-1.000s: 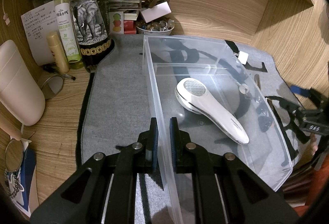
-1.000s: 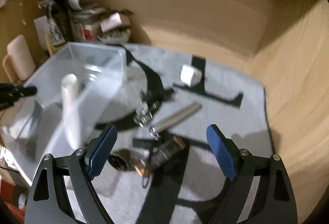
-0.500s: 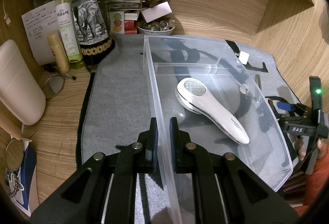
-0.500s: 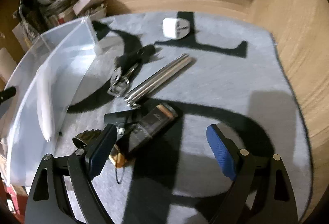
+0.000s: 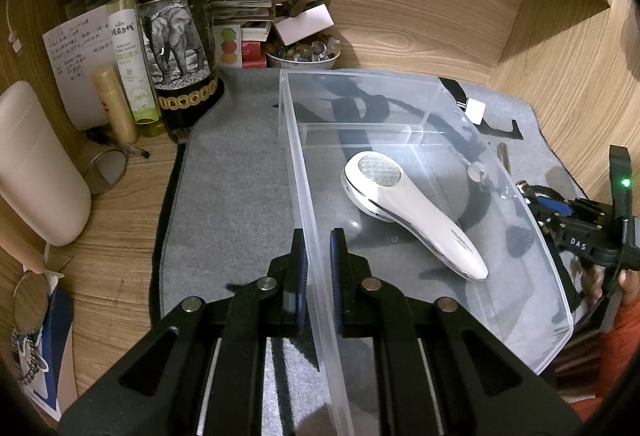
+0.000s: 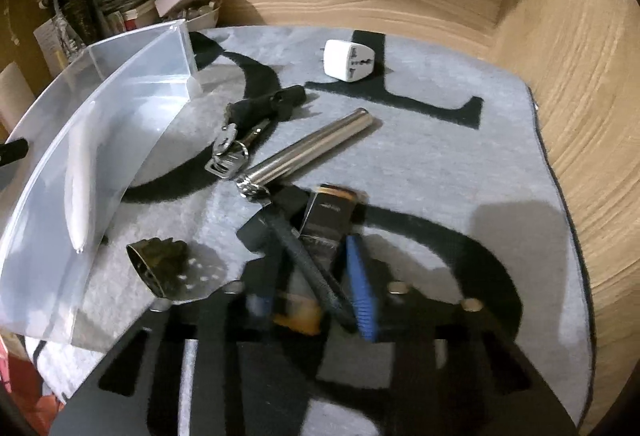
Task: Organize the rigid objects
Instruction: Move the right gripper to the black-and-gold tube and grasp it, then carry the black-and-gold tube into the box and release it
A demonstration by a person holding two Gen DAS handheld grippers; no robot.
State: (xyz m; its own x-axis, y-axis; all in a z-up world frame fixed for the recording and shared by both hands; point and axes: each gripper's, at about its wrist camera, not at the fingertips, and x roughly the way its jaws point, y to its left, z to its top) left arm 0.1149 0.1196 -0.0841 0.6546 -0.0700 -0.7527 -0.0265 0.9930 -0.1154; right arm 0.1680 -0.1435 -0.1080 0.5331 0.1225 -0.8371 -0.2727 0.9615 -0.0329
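Note:
My left gripper [image 5: 318, 240] is shut on the near left wall of the clear plastic bin [image 5: 516, 220], which rests on a grey mat [image 5: 236, 188]. A white handheld device [image 5: 412, 212] lies inside it. My right gripper [image 6: 310, 296] points down at the mat right of the bin [image 6: 100, 140]. Its jaws are closing, their blue pads [image 6: 362, 288] against a black and gold case [image 6: 326, 220] and a black cord lying across it. Beyond it lie a silver metal tube [image 6: 308, 152], keys on a black fob [image 6: 240, 140] and a white plug adapter [image 6: 348, 60].
A dark metal cup piece [image 6: 158, 260] sits between the bin and my right gripper. A dark bottle with an elephant label [image 5: 176, 36], a spray bottle [image 5: 128, 48], a bowl of beads [image 5: 302, 54] and papers crowd the back left. Wooden walls enclose the back and right.
The right gripper came down over the black and gold case, and its wide jaws closed in around it. The left gripper and the bin stayed put.

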